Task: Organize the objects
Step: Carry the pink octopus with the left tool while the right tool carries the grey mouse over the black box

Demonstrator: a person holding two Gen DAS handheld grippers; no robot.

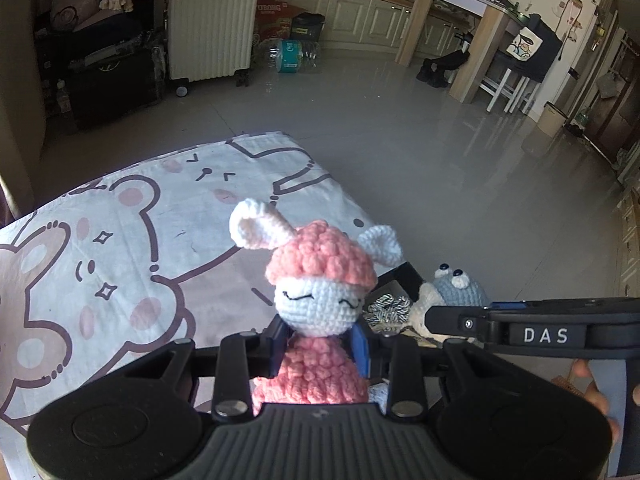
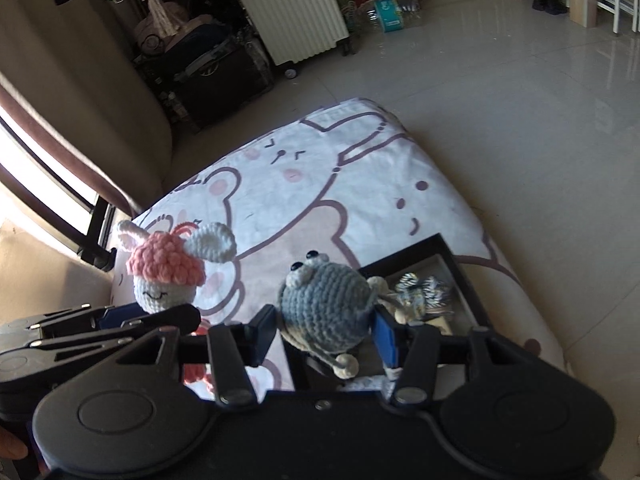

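Left gripper (image 1: 320,354) pinches pink bunny doll (image 1: 320,280) at body, head upright above fingers, held over bear-print cloth (image 1: 120,240). Right gripper (image 2: 324,336) pinches grey crochet toy (image 2: 326,304) between blue pads (image 2: 386,336), above near end of black tray (image 2: 460,256). Tray sits on cloth near right edge, holds striped cord bundle (image 2: 424,288). Two toys side by side, apart.
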